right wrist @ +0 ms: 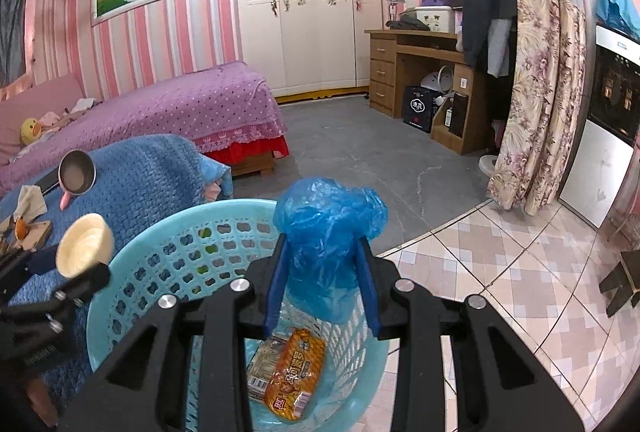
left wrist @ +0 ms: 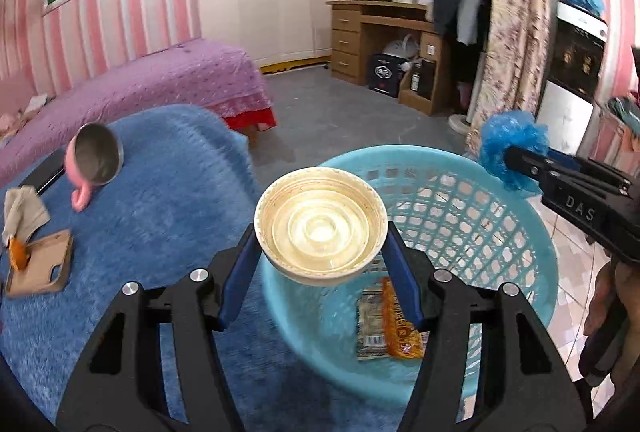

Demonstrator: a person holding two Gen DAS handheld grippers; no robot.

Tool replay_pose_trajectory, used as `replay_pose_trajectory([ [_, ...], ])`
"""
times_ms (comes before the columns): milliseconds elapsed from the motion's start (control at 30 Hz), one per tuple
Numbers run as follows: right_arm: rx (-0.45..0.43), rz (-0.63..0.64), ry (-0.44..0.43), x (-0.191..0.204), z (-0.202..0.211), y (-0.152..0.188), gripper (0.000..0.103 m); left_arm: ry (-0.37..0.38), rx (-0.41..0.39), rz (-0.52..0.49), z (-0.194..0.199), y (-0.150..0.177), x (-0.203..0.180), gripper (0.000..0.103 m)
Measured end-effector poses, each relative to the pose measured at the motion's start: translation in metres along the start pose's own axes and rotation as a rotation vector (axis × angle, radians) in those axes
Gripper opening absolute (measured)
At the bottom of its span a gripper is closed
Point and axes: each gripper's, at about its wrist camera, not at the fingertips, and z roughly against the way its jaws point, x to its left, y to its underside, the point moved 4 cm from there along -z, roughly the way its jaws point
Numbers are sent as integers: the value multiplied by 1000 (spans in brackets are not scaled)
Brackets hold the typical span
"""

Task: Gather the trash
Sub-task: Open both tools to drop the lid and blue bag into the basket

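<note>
My left gripper (left wrist: pixel 320 244) is shut on a cream paper bowl (left wrist: pixel 320 222), its mouth facing the camera, held over the near rim of a light blue perforated basket (left wrist: pixel 460 200). My right gripper (right wrist: pixel 323 264) is shut on a crumpled blue plastic bag (right wrist: pixel 328 224) above the same basket (right wrist: pixel 168 256). An orange snack wrapper (right wrist: pixel 294 372) lies on the basket floor, also visible in the left wrist view as the wrapper (left wrist: pixel 394 324). From the left wrist view, the right gripper (left wrist: pixel 508 158) with the blue bag (left wrist: pixel 512 144) hangs over the basket's far right rim. The bowl (right wrist: pixel 86 244) shows at left in the right wrist view.
A blue fuzzy cover (left wrist: pixel 160 216) to the left carries a pink-handled metal cup (left wrist: pixel 94 160), a crumpled tissue (left wrist: pixel 24 210) and a brown board (left wrist: pixel 44 266). A purple bed (right wrist: pixel 180 108), wooden desk (right wrist: pixel 412 64), floral curtain (right wrist: pixel 540 104) and tiled floor (right wrist: pixel 520 292) surround the basket.
</note>
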Motion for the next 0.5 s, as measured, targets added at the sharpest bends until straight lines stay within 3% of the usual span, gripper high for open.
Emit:
replay_pose_trajectory([
  [133, 11, -10, 3, -6, -2, 3, 33, -11, 10, -16, -8, -2, -7, 61],
  [200, 13, -12, 4, -7, -2, 4, 33, -38, 6, -13, -10, -7, -2, 80],
  [500, 23, 30, -9, 3, -6, 6, 33, -95, -9, 68, -6, -20, 40, 94],
])
